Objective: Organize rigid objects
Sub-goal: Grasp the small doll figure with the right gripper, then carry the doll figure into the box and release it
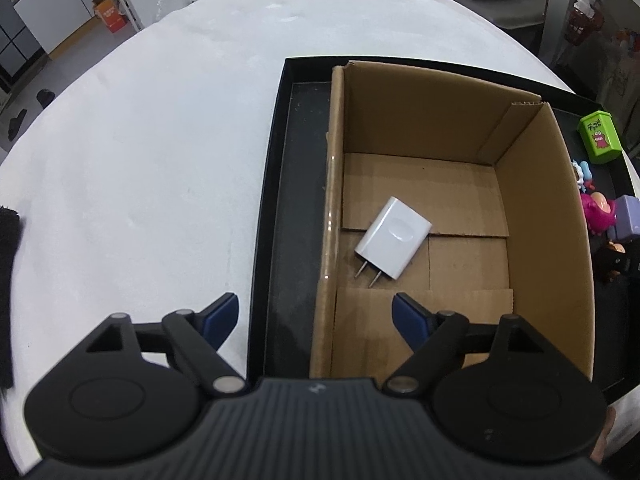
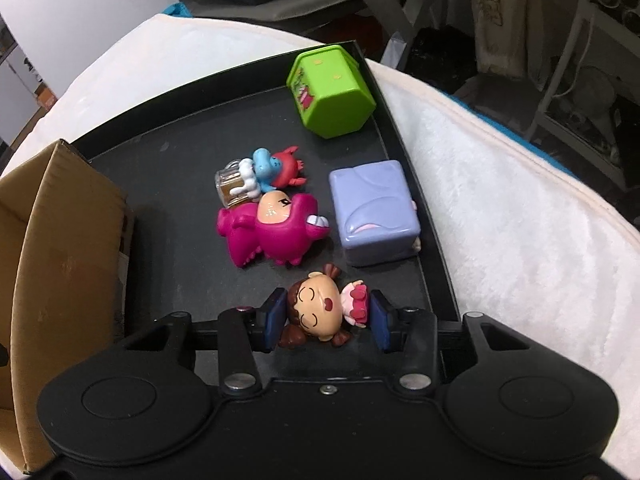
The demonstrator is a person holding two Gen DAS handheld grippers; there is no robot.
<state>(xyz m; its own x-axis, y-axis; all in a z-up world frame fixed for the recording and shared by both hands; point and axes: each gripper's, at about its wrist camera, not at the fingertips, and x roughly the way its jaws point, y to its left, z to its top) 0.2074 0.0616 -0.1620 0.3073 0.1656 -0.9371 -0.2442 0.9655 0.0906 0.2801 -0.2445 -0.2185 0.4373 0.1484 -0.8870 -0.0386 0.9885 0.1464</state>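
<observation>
a: left side, quick?

b: my left gripper (image 1: 316, 314) hangs over the near edge of the cardboard box (image 1: 532, 240), jaws released and wide, nothing between them. white charger (image 1: 394, 242) lies flat on the box floor, prongs toward me, apart from my fingertips.

a: where's the box?

b: inside the black tray (image 1: 280, 216), hard against its left part. tray sits on the white worktop (image 1: 140, 160).

a: right side?

b: my right gripper (image 2: 330, 318) is down on the tray floor, jaws closed in around the girl figurine (image 2: 316, 308), brown pigtails, pink dress, lying on its back. left pad touches the head; right pad sits at the dress, contact there i can't fully tell.

a: other toys?

b: all on the tray beyond the figurine: magenta dinosaur figure (image 2: 276, 232), lilac cube box (image 2: 374, 212) just right of it, blue-and-red toy (image 2: 276, 166) beside a small clear jar (image 2: 232, 188), green tub (image 2: 330, 92) tipped over at the far corner. box wall shows at the left edge.
</observation>
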